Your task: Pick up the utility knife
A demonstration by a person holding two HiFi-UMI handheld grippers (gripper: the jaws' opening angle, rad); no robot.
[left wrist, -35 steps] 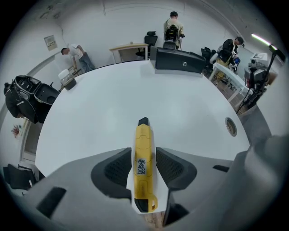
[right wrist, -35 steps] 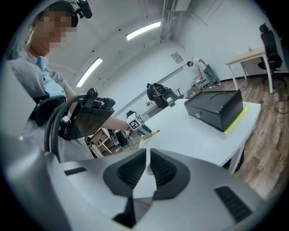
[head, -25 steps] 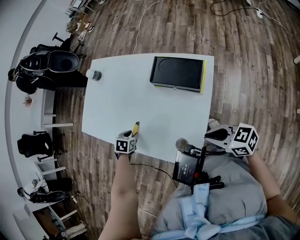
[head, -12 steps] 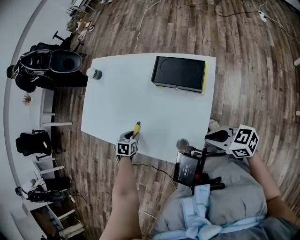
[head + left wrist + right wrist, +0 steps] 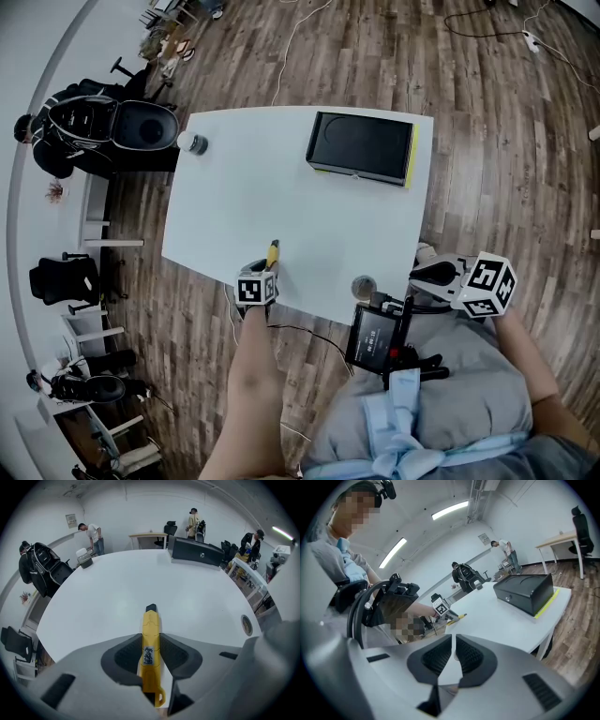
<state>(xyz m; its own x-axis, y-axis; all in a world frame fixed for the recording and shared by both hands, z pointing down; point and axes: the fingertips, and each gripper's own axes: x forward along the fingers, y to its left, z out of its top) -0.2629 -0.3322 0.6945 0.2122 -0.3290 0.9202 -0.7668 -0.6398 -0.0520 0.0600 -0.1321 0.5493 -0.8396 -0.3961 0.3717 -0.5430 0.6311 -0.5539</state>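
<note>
L gripper [image 5: 151, 638]: pads have just been closing and now sit against both sides of the yellow utility knife [image 5: 150, 645], approx. mid-body. Knife's black tip points away across the table; its looped tail end sits back between the jaws. Knife lies flat on the white table [image 5: 234, 197], near the front edge, w/ the gripper pointing steeply down onto it. R gripper [image 5: 454, 641]: pads drawn nearly together, nothing between them. It is held off the table's near right corner, close to the person's body, well apart from the knife. Further out: black case [image 5: 361, 147] w/ yellow edge at far right of table; small round item [image 5: 193, 144] at far left corner.
</note>
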